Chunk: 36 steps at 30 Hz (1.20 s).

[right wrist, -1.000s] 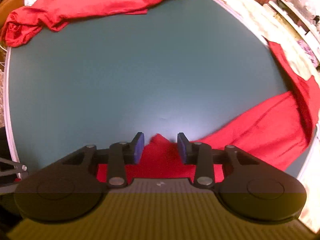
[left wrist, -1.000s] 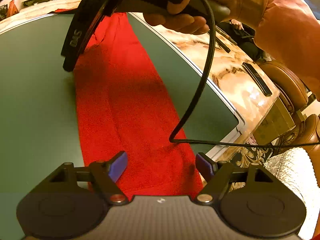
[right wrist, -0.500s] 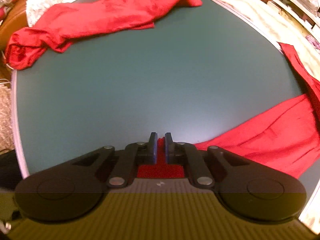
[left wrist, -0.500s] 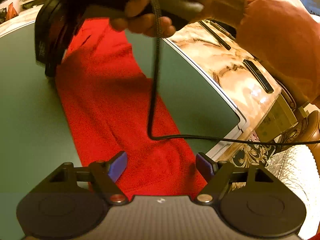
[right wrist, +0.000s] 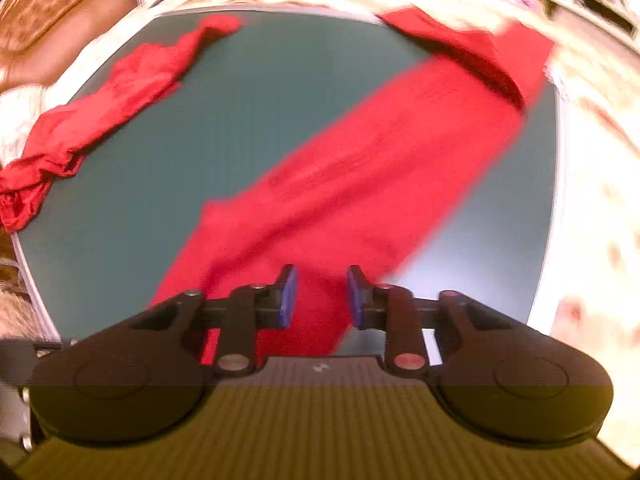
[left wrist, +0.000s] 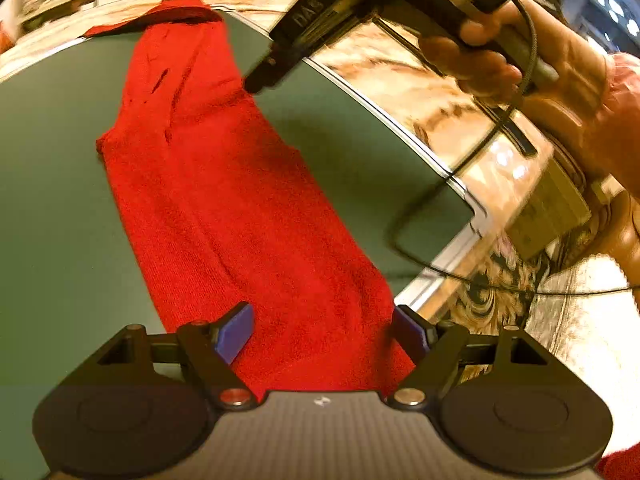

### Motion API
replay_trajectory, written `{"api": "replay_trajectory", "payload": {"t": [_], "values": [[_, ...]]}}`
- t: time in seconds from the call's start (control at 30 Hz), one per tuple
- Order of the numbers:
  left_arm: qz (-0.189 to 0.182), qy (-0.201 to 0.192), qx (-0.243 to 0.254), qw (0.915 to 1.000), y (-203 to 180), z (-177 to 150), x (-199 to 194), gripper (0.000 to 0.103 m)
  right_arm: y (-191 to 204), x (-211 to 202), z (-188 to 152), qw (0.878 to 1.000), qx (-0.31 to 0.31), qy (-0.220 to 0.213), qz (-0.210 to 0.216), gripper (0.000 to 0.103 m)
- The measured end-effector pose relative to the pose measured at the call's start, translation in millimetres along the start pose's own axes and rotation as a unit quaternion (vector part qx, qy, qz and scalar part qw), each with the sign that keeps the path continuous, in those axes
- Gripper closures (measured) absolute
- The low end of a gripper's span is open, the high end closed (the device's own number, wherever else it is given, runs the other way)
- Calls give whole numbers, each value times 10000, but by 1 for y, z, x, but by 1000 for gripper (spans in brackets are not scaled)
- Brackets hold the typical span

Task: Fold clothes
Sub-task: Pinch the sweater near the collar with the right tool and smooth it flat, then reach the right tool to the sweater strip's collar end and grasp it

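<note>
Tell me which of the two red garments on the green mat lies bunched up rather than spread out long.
The crumpled red garment at the mat's far left edge; the long red garment stretches flat diagonally across the mat.

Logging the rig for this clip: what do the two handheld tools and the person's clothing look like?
Both tools, the left tool and the right tool, have black linkage arms, round black side housings, blue pads and a ribbed grey body. The right one's side bears white lettering, and a black cable trails from its handle. The sleeve is pinkish.

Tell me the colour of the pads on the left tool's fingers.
Blue-violet pads on black fingers, clearest in the left wrist view.
</note>
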<state>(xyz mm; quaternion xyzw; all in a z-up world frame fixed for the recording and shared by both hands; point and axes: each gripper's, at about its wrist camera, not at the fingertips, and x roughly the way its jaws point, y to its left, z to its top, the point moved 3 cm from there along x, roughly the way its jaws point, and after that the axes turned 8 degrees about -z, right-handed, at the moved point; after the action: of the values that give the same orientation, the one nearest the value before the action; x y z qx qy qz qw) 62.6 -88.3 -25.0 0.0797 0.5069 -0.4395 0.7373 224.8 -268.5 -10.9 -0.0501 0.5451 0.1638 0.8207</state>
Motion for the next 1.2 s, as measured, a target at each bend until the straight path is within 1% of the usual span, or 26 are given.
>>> {"api": "replay_trajectory", "payload": {"t": [0.07, 0.1, 0.17, 0.2, 0.3, 0.37, 0.4, 0.43, 0.47, 0.53, 0.7, 0.83, 1.0, 1.07, 1.13, 1.2], "values": [[120, 73, 297, 9995, -6, -5, 0, 21, -12, 4, -15, 9986, 480, 92, 210, 81], [143, 98, 365, 9992, -7, -7, 0, 21, -15, 6, -19, 9974, 634, 138, 326, 81], [157, 137, 416, 9989, -8, -9, -1, 20, -17, 16, -26, 9944, 852, 259, 564, 81], [164, 156, 439, 9988, -8, -10, -1, 20, -14, 19, -27, 9944, 847, 291, 569, 81], [184, 199, 518, 9983, -10, -13, -2, 18, -5, 28, -30, 9953, 746, 373, 487, 81], [156, 205, 538, 9982, -9, -14, -3, 16, 1, 25, -29, 9963, 666, 365, 404, 82], [134, 202, 538, 9983, -10, -14, -3, 16, 3, 23, -29, 9967, 628, 359, 363, 85], [114, 199, 540, 9983, -10, -13, -3, 15, 5, 24, -29, 9969, 603, 378, 334, 93], [95, 197, 542, 9983, -10, -13, -3, 15, 7, 23, -30, 9971, 590, 377, 309, 97], [92, 204, 593, 9980, -10, -15, -3, 15, 12, 21, -31, 9974, 567, 367, 259, 101], [43, 220, 634, 9977, -7, -17, -5, 15, 11, 6, -35, 9974, 675, 211, 163, 101], [1, 229, 645, 9977, -5, -19, -6, 13, 10, 1, -40, 9972, 700, 229, 104, 101], [135, 345, 653, 9972, -5, -18, -6, 13, 13, 4, -47, 9971, 692, 305, -79, 101], [261, 310, 564, 9976, -3, -15, -8, 13, 15, 10, -49, 9969, 661, 377, -180, 101], [430, 74, 421, 9982, 3, -6, -14, 13, 17, 11, -51, 9974, 581, 360, -214, 101], [545, -256, 157, 9981, 12, 8, -20, 13, 19, 9, -51, 9976, 539, 367, -234, 101]]}}
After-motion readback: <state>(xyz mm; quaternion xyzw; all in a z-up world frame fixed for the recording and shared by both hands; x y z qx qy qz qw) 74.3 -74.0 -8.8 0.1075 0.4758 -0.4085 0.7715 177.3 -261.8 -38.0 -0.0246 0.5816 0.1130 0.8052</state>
